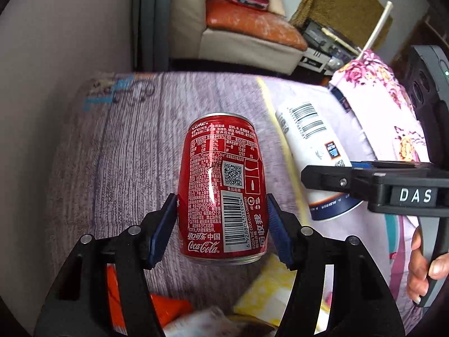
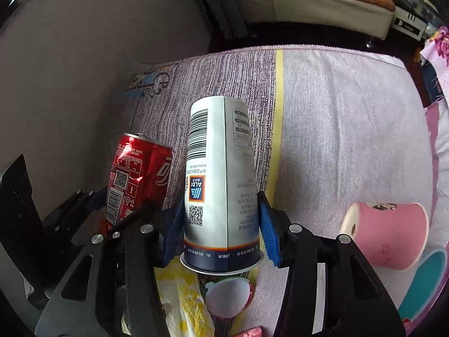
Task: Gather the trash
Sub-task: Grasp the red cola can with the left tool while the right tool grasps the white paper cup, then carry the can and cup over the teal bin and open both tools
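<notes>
A red Coca-Cola can [image 1: 221, 188] hangs over the purple striped bed cover [image 1: 118, 168], and my left gripper [image 1: 221, 224] is shut on its lower half, blue pads pressed against both sides. In the right wrist view the same can [image 2: 134, 174] tilts at the left. A white ALDI paper cup [image 2: 221, 185], upside down, sits between the blue pads of my right gripper [image 2: 221, 230], which is shut on it near the rim. From the left wrist view that cup [image 1: 314, 146] shows at the right.
A pink paper cup [image 2: 390, 236] lies on its side at the right. A yellow wrapper [image 2: 182, 295], a small white cup [image 2: 228, 295] and an orange packet [image 1: 168, 306] lie below the grippers. A grey wall [image 2: 70, 70] borders the bed's left. Floral bedding [image 1: 378, 90] is at the right.
</notes>
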Motion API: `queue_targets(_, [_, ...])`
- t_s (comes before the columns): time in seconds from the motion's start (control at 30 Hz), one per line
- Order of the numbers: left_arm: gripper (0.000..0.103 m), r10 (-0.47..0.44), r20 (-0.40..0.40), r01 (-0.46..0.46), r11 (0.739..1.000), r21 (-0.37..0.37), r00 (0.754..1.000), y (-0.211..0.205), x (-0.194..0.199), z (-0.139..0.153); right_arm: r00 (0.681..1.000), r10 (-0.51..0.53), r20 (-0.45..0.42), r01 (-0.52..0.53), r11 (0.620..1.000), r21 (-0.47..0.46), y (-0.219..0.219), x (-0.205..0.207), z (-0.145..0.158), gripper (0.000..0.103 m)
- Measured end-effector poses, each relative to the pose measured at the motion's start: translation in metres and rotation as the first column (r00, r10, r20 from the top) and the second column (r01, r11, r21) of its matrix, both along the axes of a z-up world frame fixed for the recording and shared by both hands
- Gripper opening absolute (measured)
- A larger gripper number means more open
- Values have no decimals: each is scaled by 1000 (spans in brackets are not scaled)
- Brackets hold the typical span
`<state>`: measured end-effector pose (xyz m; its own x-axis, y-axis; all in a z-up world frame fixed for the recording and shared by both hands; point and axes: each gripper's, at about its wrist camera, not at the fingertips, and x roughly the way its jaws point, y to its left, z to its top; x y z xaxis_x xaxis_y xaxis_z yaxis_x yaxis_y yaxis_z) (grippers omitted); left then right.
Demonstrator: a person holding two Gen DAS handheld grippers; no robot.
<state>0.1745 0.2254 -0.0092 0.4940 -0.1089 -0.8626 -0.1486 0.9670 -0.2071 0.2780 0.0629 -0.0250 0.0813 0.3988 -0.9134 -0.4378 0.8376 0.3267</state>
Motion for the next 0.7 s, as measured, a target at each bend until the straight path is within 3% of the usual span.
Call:
queue_targets(0.2, [63,-45,54,44,999,16,998,-37,-19,38,998,-27,59,25,999,29,-43,-32,39,47])
queue_targets(0.37, [63,-111,76,111,994,12,991,-93,-33,57,993,-78,91,71,995,73,-86,-54,60,47])
queue_targets(0.7, [63,-269,80,271,963,-9,960,-207,-56,58,957,-267,110,250,957,147,-226,-95,68,47])
